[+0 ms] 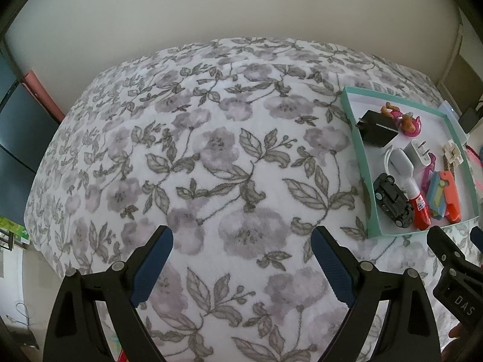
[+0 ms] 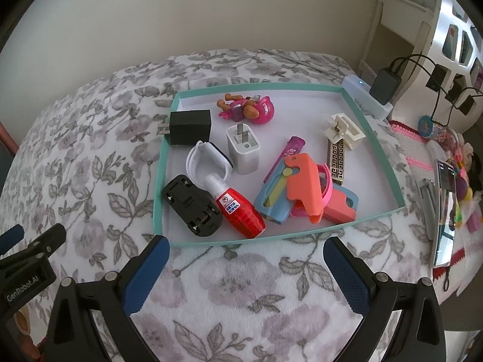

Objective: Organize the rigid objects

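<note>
A shallow teal-rimmed tray point(image 2: 169, 157) lies on the floral blanket, and also shows at the right in the left wrist view point(image 1: 359, 150). It holds a black charger point(image 2: 188, 126), a white charger point(image 2: 243, 150), a black toy car point(image 2: 193, 205), a red glue bottle point(image 2: 238, 211), orange and blue toy pieces point(image 2: 299, 181), a pink figure point(image 2: 247, 108) and a white hair clip point(image 2: 344, 129). My right gripper point(image 2: 246, 256) is open and empty, just in front of the tray. My left gripper point(image 1: 241, 247) is open and empty over bare blanket, left of the tray.
The floral blanket point(image 1: 211, 150) covers the bed. A phone point(image 2: 443, 211) and small toys point(image 2: 462, 187) lie on a pink mat to the right. Chargers with cables point(image 2: 386, 86) sit by a white shelf at the back right. A wall stands behind the bed.
</note>
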### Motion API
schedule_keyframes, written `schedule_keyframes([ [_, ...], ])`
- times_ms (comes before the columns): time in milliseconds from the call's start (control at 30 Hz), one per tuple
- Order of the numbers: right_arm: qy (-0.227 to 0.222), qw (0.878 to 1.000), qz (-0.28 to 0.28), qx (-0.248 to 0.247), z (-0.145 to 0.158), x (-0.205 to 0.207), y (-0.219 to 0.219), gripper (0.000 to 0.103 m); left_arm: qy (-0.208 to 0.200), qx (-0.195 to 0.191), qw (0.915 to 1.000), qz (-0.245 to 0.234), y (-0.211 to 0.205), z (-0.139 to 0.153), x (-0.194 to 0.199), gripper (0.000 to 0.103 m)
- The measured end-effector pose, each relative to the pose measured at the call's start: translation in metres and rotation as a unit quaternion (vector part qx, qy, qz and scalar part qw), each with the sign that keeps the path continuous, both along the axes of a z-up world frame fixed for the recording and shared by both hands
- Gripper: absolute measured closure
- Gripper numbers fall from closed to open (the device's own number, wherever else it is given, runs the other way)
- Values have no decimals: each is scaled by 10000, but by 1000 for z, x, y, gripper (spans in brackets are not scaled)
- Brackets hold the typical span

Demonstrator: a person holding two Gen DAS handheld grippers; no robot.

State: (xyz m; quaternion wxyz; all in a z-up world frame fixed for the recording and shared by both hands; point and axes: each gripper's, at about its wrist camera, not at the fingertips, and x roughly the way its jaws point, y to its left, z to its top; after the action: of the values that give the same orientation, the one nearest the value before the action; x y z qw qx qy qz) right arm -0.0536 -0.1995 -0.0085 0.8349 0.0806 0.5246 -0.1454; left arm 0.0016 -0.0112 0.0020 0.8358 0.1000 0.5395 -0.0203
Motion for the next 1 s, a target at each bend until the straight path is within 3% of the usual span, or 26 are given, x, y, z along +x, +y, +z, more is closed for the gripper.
schedule_keyframes([
  [1000, 92, 9999, 129, -46, -4, 3, 1, 0, -17, 46, 10000, 42, 0, 0, 2, 10],
])
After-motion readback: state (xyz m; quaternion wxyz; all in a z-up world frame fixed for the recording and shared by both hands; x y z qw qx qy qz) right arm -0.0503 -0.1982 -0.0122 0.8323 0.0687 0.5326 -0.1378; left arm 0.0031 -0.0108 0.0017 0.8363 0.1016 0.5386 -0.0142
